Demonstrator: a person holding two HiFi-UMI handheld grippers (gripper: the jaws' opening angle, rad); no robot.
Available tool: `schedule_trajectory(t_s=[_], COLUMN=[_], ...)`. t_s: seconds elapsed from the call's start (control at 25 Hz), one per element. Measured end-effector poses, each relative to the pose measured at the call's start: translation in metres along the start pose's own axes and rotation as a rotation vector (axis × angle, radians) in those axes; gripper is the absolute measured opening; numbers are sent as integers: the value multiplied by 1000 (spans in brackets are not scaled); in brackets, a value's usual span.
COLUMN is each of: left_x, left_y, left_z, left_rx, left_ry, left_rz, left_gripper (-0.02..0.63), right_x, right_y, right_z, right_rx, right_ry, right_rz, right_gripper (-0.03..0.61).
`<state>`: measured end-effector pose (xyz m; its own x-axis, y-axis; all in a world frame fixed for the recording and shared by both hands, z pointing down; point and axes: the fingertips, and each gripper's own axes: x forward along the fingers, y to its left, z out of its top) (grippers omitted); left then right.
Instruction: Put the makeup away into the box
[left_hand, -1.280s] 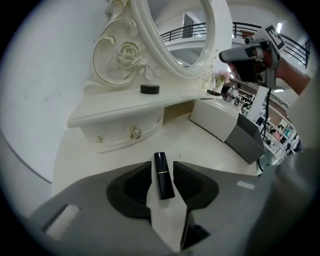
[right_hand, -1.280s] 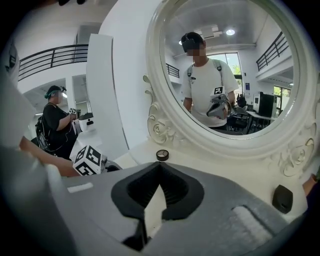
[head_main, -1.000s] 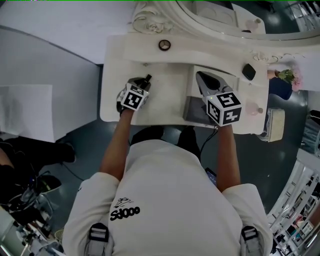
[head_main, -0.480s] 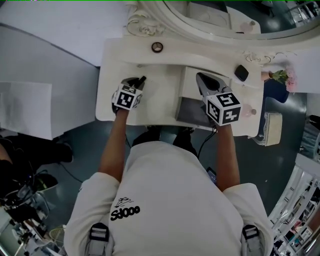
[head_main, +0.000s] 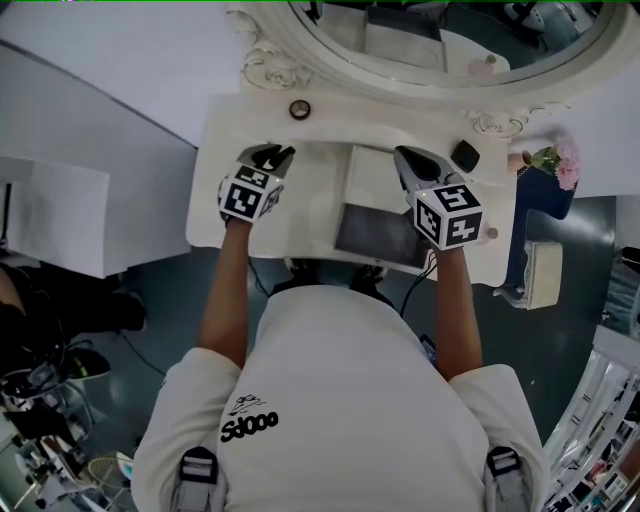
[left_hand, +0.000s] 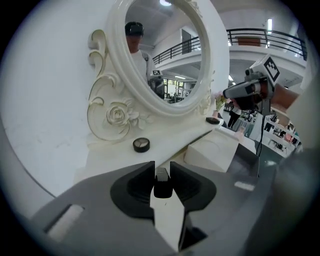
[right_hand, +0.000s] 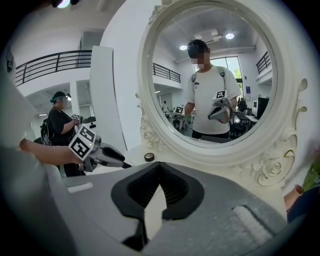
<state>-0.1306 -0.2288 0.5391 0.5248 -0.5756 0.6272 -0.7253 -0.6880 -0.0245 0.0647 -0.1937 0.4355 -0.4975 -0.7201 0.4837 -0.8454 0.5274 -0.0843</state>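
My left gripper (head_main: 279, 154) is shut on a small black makeup tube (left_hand: 162, 187), held in the air above the left half of the white vanity top (head_main: 224, 128). The tube's tip pokes out past the jaws. The open box (head_main: 374, 236), dark inside with its white lid (head_main: 372, 177) raised at the back, sits right of centre; the left gripper view shows the lid (left_hand: 212, 152) ahead to the right. My right gripper (head_main: 402, 156) hangs shut and empty over the box's far right corner. A round compact (head_main: 299, 109) lies near the mirror base. A black compact (head_main: 465, 155) lies at the right.
A large oval mirror with an ornate white frame (left_hand: 114, 114) rises along the back of the table. A small pink item (head_main: 490, 233) sits by the table's right front edge. Flowers (head_main: 553, 160) stand beyond the right end. The table's front edge runs just before the box.
The left gripper has risen from the table top with the black tube in its jaws. The right gripper has shifted slightly over the box and stays shut.
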Motion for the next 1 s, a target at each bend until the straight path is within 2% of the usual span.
schedule_trajectory(t_s=[0.2, 0.36, 0.52, 0.72, 0.88, 1.0], left_x=[-3, -2, 1, 11, 25, 38], left_y=[-33, -70, -114, -188, -246, -275], left_z=[67, 121, 157, 172, 160, 144], left_rx=[46, 125, 188, 299, 363, 380], left_ry=[-102, -178, -221, -205, -162, -126], left_rz=[-75, -159, -259, -419, -553, -634], left_gripper=[114, 114, 114, 114, 114, 114], right_x=[-17, -38, -62, -95, -120, -135], right_y=[-23, -42, -59, -79, -88, -93], right_z=[5, 4, -3, -21, -41, -56], right_rx=[11, 25, 27, 68, 111, 146], right_ry=[-29, -53, -60, -60, -50, -47], right_rz=[-31, -81, -136, -211, -270, -313], right_gripper=[2, 2, 2, 2, 2, 2])
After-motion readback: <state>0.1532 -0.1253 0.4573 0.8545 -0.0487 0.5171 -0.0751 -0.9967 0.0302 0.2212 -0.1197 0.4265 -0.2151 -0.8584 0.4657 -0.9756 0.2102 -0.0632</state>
